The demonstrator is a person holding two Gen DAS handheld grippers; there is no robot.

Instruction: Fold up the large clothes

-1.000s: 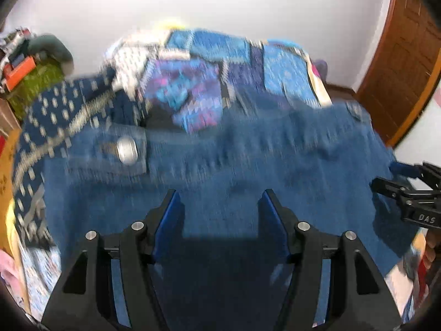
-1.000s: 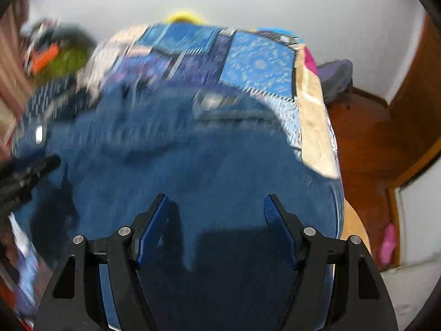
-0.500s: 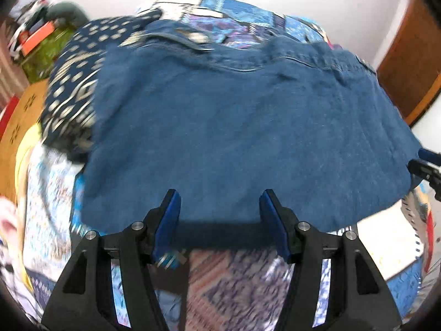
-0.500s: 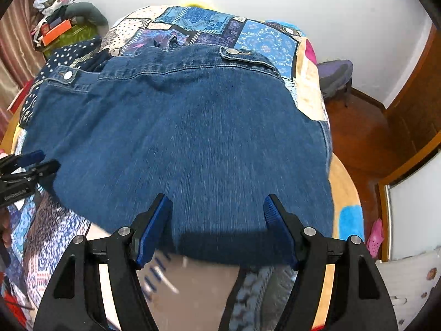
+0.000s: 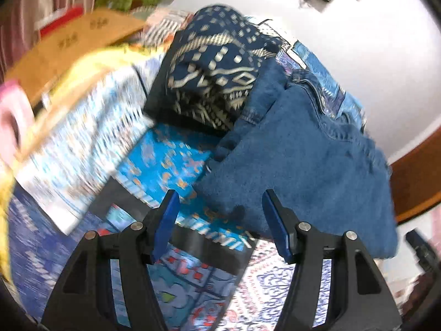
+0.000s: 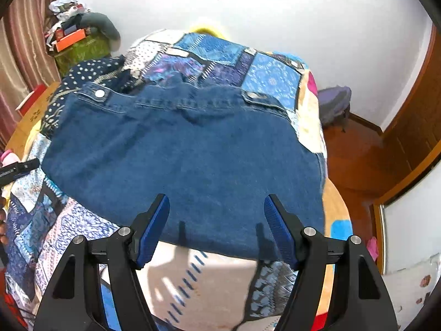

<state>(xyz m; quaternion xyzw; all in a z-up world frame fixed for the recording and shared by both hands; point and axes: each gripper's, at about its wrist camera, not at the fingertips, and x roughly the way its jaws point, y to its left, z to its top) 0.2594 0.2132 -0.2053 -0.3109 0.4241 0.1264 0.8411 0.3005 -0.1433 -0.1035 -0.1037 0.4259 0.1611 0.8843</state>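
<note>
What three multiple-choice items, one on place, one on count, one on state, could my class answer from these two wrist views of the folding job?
1. Where does the denim garment lie?
A. On the patchwork bedspread
B. On the wooden floor
C. Over the door

2. How many metal snap buttons show along the garment's far edge in the right wrist view?
A. None
B. Two
C. Five

3. How does the right tool stand?
A. Shut on the denim
B. Shut on nothing
C. Open, holding nothing

Answers:
1 A: the denim lies spread over the quilted patches of the bed.
2 B: one snap shows at the left tab and one at the right.
3 C: its blue pads stand wide apart with only cloth in the background between them.
</note>
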